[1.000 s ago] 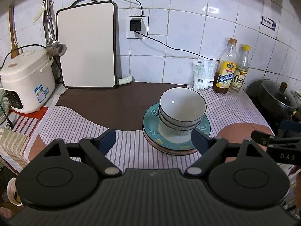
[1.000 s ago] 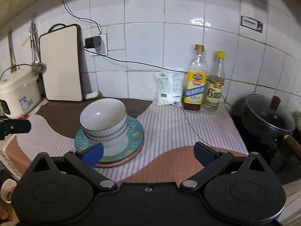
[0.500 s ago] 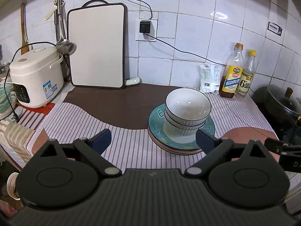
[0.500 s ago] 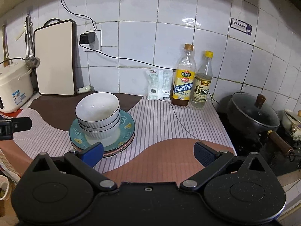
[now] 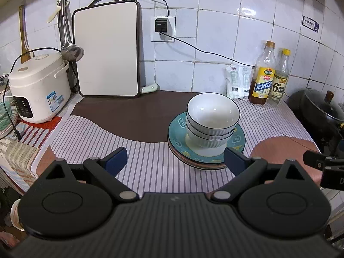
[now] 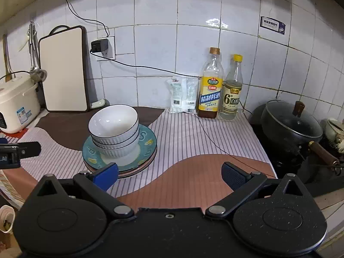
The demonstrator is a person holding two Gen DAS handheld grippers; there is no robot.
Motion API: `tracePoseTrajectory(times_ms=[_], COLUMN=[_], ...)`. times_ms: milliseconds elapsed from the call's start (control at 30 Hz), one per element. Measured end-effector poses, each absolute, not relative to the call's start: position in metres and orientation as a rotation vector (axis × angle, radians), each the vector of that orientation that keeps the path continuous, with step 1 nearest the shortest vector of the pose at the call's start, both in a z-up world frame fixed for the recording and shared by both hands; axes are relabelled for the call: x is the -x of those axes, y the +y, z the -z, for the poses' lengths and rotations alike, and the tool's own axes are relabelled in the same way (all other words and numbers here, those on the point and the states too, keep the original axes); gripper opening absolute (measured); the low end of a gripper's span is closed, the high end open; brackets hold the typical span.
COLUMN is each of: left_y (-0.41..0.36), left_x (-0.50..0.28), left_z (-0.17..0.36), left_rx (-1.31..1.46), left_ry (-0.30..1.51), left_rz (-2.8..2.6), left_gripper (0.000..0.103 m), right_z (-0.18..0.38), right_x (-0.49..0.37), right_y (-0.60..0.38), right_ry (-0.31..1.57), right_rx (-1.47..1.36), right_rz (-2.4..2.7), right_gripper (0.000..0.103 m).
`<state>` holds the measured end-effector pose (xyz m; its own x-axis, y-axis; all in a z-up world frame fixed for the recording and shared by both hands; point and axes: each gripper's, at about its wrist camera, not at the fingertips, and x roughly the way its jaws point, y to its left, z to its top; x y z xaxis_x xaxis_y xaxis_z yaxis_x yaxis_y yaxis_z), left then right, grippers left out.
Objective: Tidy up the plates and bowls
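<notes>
Stack of bowls (image 5: 212,122) sits nested on the stacked plates (image 5: 178,129), on the tabletop (image 5: 139,165) in front of the two bottles (image 5: 263,75). Left claw (image 5: 175,161) has just been opening, jaws wide apart, nothing between; it hangs just short of the plates. Right claw (image 6: 169,175) also spread, empty, plates off its left finger. Stacking looks done; best move, I judge, is a straight retreat without clipping a rim. Bowls stand mouth-up, stack axis vertical, leaning slightly.

White bowls (image 6: 113,126) sit nested on stacked plates (image 6: 148,142), beyond the right gripper's (image 6: 169,175) wide-spread, empty fingers (image 6: 106,175).
</notes>
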<state>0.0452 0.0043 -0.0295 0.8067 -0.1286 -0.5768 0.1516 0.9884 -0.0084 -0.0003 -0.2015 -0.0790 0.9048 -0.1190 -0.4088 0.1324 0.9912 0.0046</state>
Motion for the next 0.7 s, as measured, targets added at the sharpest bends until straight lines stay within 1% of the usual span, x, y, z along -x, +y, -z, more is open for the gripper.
tracePoseTrajectory(times_ms=[433, 700], left_y=[0.0014, -0.0005], left_x=[-0.0426, -0.0411], left_z=[0.028, 0.0262], left_rx=[-0.058, -0.073], left_ry=[0.627, 0.638], left_rz=[0.155, 0.156], left_gripper=[0.097, 0.097], right_z=[0.0766, 0.0735], right_x=[0.0092, 0.0092], right_y=[-0.1933, -0.1942], right_ry=[0.378, 0.4], right_rx=[0.023, 0.016], right_rz=[0.151, 0.177], right_gripper=[0.103, 0.103])
